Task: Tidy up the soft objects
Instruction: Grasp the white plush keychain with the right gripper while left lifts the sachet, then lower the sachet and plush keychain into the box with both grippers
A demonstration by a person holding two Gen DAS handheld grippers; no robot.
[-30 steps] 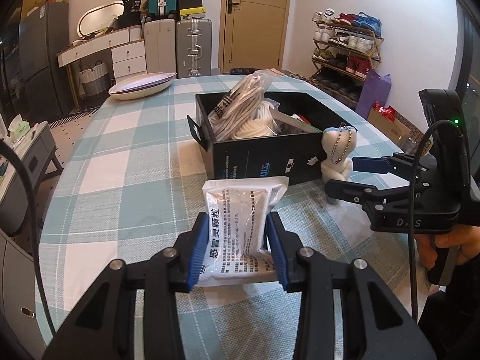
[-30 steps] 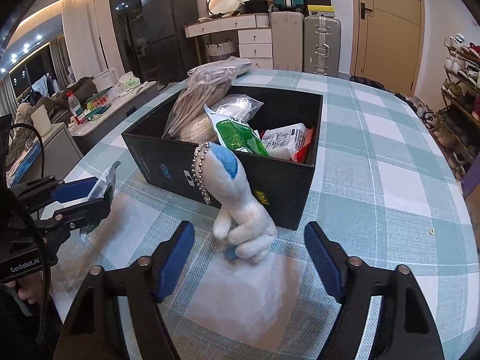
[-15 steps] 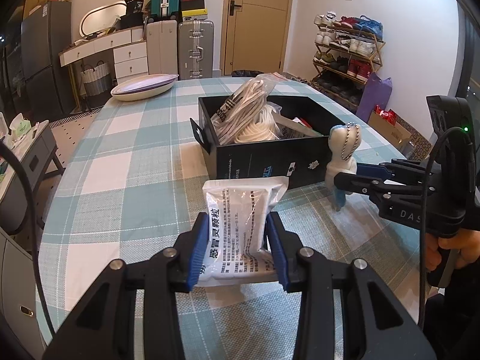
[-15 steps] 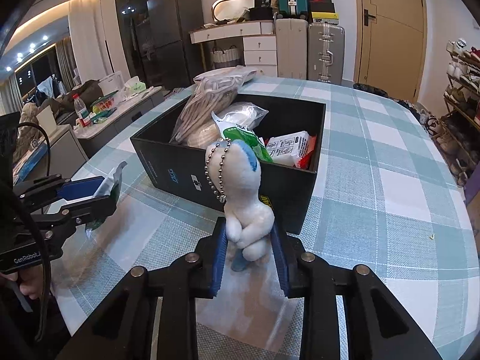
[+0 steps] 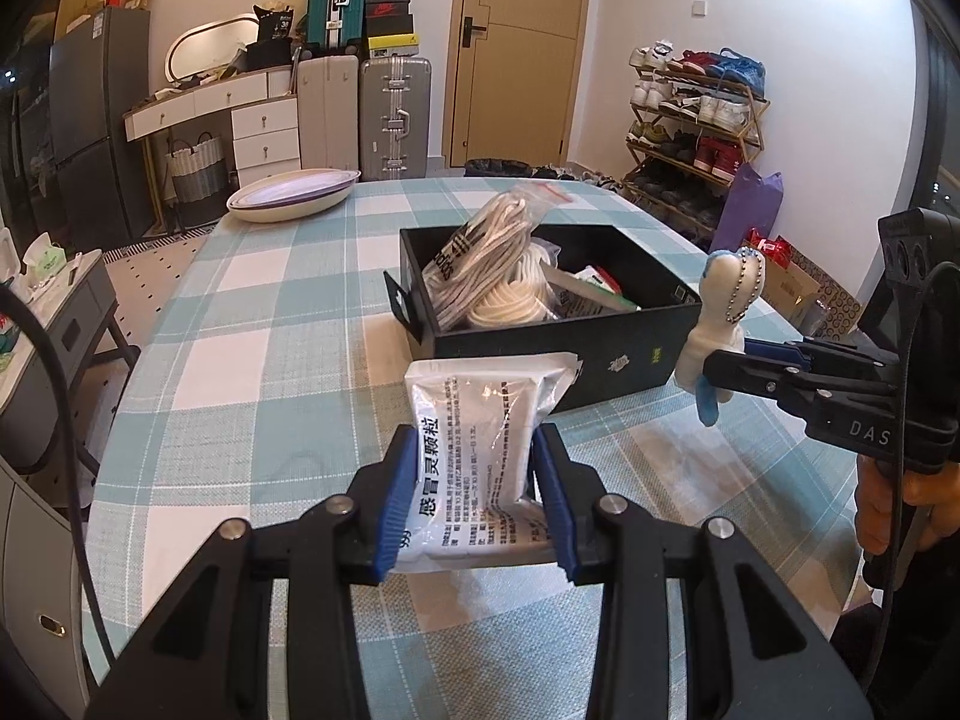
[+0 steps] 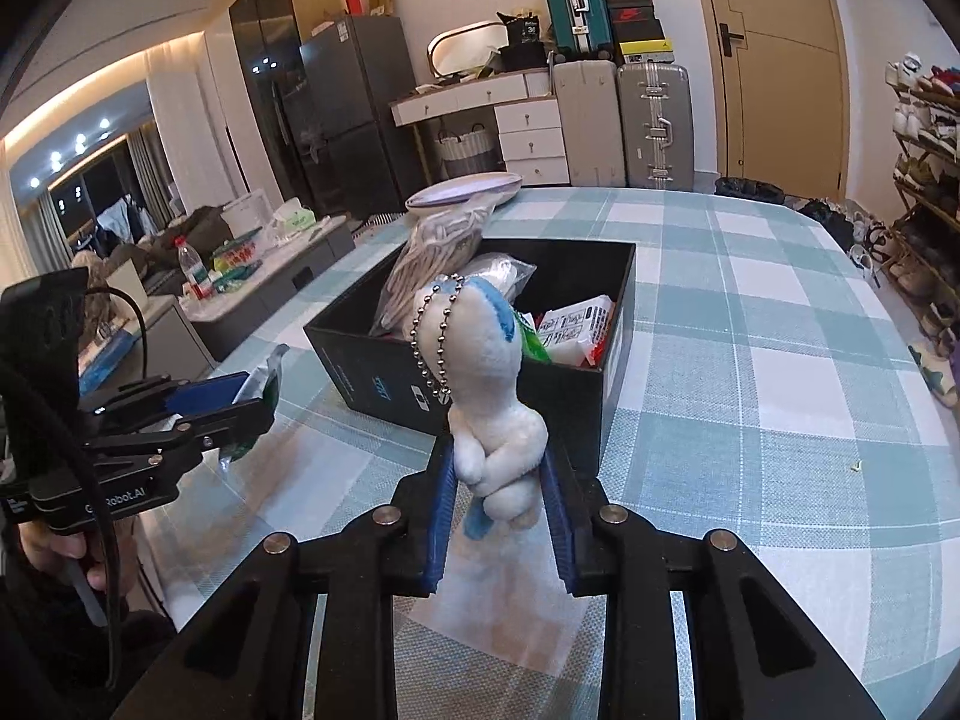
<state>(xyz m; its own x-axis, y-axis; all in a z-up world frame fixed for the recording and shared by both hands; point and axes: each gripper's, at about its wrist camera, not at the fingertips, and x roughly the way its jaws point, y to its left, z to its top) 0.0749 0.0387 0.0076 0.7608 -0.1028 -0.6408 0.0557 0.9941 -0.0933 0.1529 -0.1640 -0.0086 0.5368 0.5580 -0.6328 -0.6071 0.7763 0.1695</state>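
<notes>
My left gripper (image 5: 477,495) is shut on a white packet with black print (image 5: 480,450), held just above the checked tablecloth, short of the black box (image 5: 600,354). That box holds a bag of white cord (image 5: 480,258) and other packets. My right gripper (image 6: 498,507) is shut on a white plush toy with blue patches and a bead chain (image 6: 486,396), lifted upright off the table in front of the box (image 6: 384,378). The plush toy (image 5: 723,312) and right gripper (image 5: 720,369) show at the right of the left wrist view; the left gripper (image 6: 252,402) sits at the left of the right wrist view.
A shallow oval dish (image 5: 294,195) rests at the far end of the round table (image 5: 270,312). Suitcases (image 5: 393,117) and a white dresser stand behind it, a shoe rack (image 5: 696,120) to the right. A low side table with clutter (image 6: 264,252) lies left.
The right gripper's jaws closed on the plush toy and lifted it a little off the table. The left gripper kept its hold on the white packet and stayed put.
</notes>
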